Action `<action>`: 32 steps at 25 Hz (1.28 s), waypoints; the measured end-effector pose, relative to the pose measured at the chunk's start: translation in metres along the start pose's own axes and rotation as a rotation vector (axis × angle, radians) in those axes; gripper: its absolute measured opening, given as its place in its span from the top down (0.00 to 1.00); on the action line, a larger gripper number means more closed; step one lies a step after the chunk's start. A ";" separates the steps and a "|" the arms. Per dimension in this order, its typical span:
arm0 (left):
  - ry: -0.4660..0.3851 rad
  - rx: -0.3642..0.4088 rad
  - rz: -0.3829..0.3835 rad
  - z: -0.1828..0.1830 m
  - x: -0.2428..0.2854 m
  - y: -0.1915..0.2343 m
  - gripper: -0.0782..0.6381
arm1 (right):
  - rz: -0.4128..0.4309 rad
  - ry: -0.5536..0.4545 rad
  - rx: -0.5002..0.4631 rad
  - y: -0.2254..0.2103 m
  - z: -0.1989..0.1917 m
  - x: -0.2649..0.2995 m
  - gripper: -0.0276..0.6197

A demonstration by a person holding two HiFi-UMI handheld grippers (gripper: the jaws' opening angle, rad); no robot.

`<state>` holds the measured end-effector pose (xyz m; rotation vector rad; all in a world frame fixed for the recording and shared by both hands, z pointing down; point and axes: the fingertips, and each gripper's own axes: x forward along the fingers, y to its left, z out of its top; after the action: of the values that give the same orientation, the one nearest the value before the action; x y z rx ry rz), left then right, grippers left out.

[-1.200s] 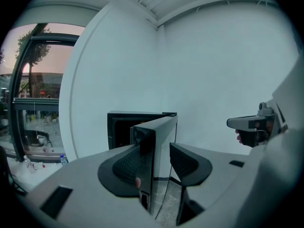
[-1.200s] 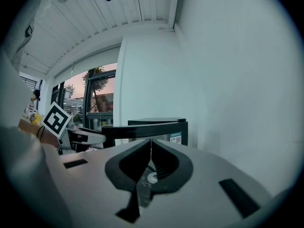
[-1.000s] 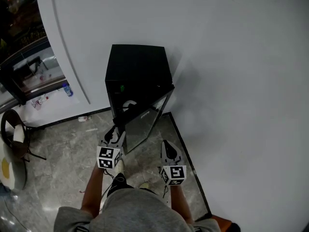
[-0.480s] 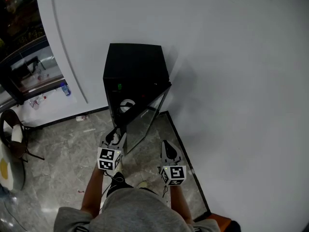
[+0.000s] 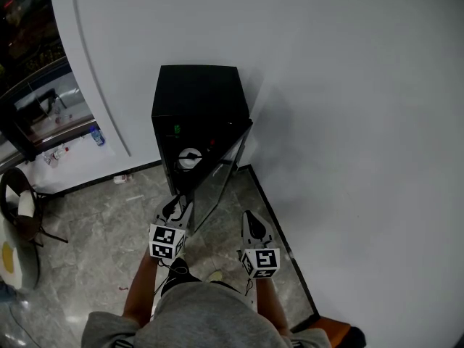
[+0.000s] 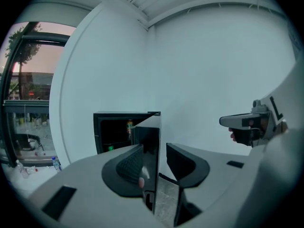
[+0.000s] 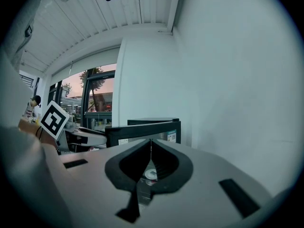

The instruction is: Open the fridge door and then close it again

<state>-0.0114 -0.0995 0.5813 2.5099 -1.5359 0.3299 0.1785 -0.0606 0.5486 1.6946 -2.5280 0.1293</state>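
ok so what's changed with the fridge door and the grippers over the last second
The left gripper has drawn back a little toward the person, and the fridge door looks swung slightly wider with it. Its jaws have just been closing around the door's free edge, which stands between them but is not yet clamped. The right gripper stays shut and empty beside the door. The fridge has not moved.

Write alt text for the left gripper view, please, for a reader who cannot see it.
The left gripper straddles the edge of the open door; its jaws have just been closing but are not yet clamped. Behind stands the black fridge against a white wall; the right gripper shows at right.
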 end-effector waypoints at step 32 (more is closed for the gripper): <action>0.002 0.022 -0.211 -0.006 -0.003 -0.116 0.73 | -0.090 0.005 0.033 -0.032 -0.019 -0.052 0.92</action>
<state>0.0901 -0.0427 0.5822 2.6566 -1.2567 0.3185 0.2289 -0.0228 0.5617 1.8145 -2.4541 0.1685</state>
